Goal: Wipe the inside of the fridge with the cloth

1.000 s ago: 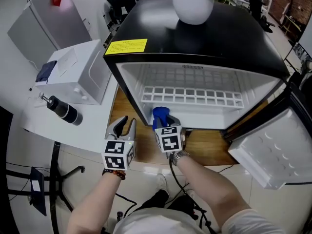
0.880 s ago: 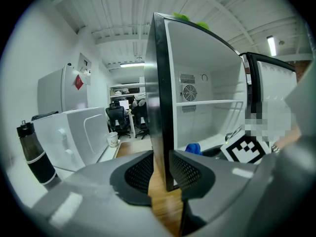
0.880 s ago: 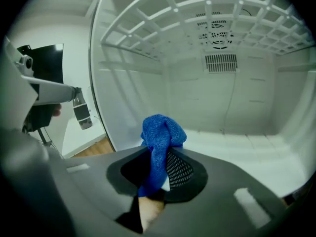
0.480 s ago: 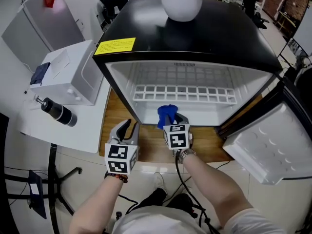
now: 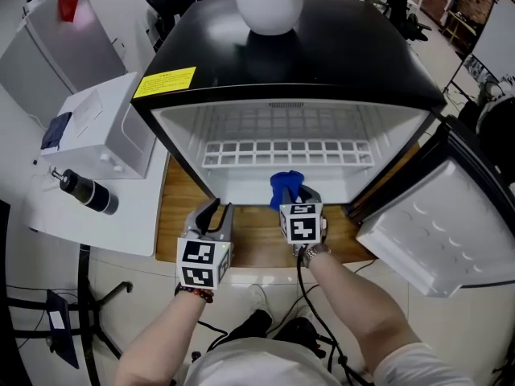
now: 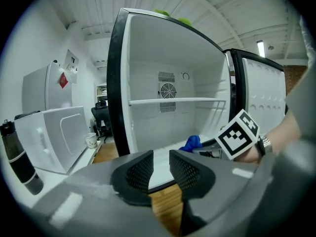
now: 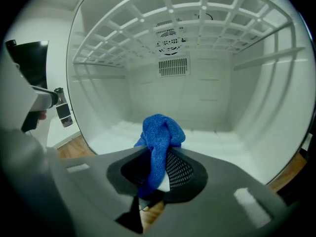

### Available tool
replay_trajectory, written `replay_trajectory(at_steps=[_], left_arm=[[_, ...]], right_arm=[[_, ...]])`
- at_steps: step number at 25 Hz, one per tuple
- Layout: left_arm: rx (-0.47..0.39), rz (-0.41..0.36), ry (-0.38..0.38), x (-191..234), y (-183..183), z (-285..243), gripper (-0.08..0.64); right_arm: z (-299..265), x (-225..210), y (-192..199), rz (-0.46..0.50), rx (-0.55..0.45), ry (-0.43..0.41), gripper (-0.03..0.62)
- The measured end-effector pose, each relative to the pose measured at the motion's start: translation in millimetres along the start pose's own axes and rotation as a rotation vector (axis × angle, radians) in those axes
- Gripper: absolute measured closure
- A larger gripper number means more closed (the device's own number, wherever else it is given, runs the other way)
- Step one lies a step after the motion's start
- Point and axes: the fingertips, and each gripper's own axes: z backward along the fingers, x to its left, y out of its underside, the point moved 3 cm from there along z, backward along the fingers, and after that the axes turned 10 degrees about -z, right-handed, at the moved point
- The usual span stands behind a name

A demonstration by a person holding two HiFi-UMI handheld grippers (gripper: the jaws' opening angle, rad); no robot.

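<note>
Right gripper (image 7: 158, 168) pinches the blue cloth (image 7: 161, 132), bunched length upright at the fridge (image 7: 212, 100) mouth, lower end buried between its fingers (image 7: 186, 170); left gripper (image 6: 161, 170) fingers narrowly apart, empty.

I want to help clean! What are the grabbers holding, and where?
The right gripper pinches the blue cloth near its lower end; the left gripper holds nothing.

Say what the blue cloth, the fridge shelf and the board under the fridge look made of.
Cloth: likely microfibre, matte; fuzzy looped nap.
Shelf: white grid, plastic or coated wire, cannot tell which.
Board: wood or wood-look laminate; plank grain.
</note>
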Motion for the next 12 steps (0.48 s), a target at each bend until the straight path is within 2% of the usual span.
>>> replay_trajectory(at_steps=[12], left_arm=[[-0.015, -0.007, 0.047, -27, -15, -10, 0.468]], right_arm=[[19, -55, -2, -0.034, 0.0, 0.105, 0.517]])
